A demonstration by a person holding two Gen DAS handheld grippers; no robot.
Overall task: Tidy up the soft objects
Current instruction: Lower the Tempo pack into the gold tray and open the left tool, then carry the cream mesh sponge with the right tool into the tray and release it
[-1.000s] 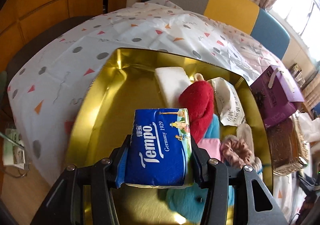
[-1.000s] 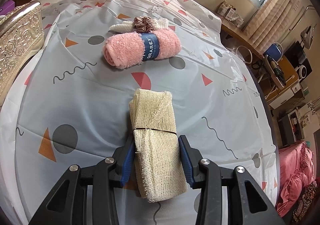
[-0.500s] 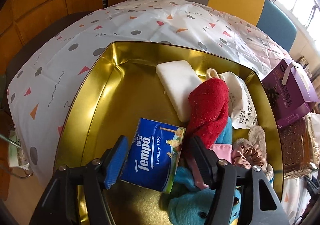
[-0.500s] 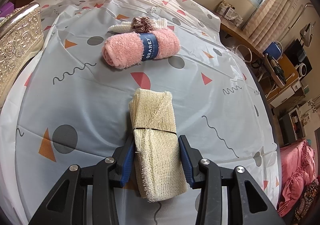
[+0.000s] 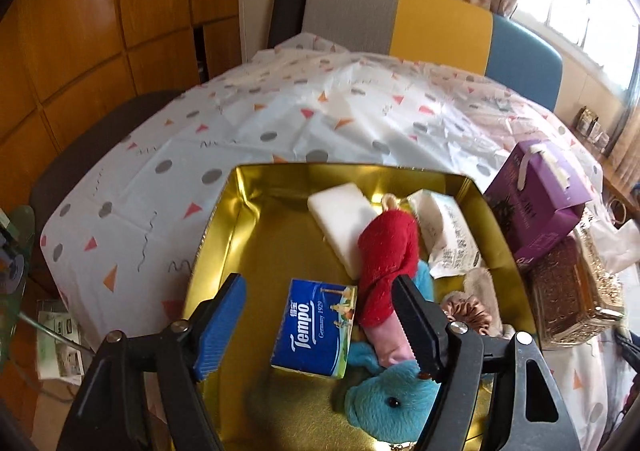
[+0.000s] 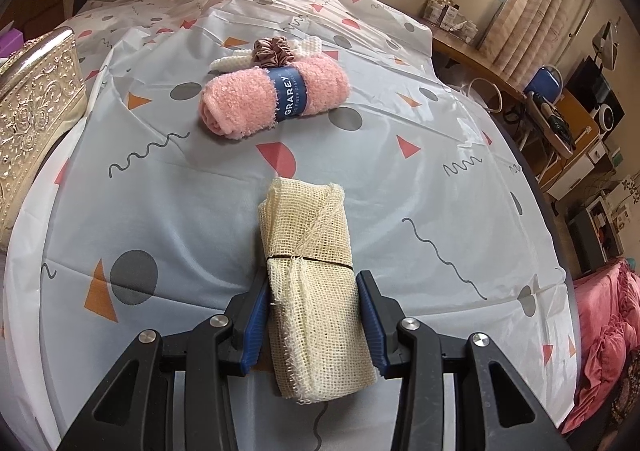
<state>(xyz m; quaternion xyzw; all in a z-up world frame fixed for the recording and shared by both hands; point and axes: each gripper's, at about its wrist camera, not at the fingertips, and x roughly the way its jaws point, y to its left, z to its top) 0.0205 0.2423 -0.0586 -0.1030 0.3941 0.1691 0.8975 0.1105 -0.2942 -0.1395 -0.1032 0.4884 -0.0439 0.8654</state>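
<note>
In the left wrist view my left gripper point(image 5: 320, 325) is open and raised above the gold tin point(image 5: 224, 211). A blue Tempo tissue pack point(image 5: 314, 329) lies loose on the tin's floor below it, beside a red plush point(image 5: 386, 271), a white sponge point(image 5: 342, 217), a turquoise plush point(image 5: 384, 399), a pink scrunchie point(image 5: 466, 313) and a white packet point(image 5: 450, 241). In the right wrist view my right gripper point(image 6: 316, 321) is shut on a rolled cream mesh cloth point(image 6: 312, 263), on or just above the tablecloth. A rolled pink towel point(image 6: 276, 99) and a brown scrunchie point(image 6: 272, 49) lie beyond.
A purple box point(image 5: 536, 199) and an ornate gold tissue box point(image 5: 572, 291) stand right of the tin; the gold box also shows at the left of the right wrist view point(image 6: 36, 107). Chairs stand at the table's far edge. A cluttered desk is at right.
My left gripper opened and let go of the Tempo pack, which now lies in the tin. The left gripper rose and drew back. The right gripper stayed shut on the mesh cloth.
</note>
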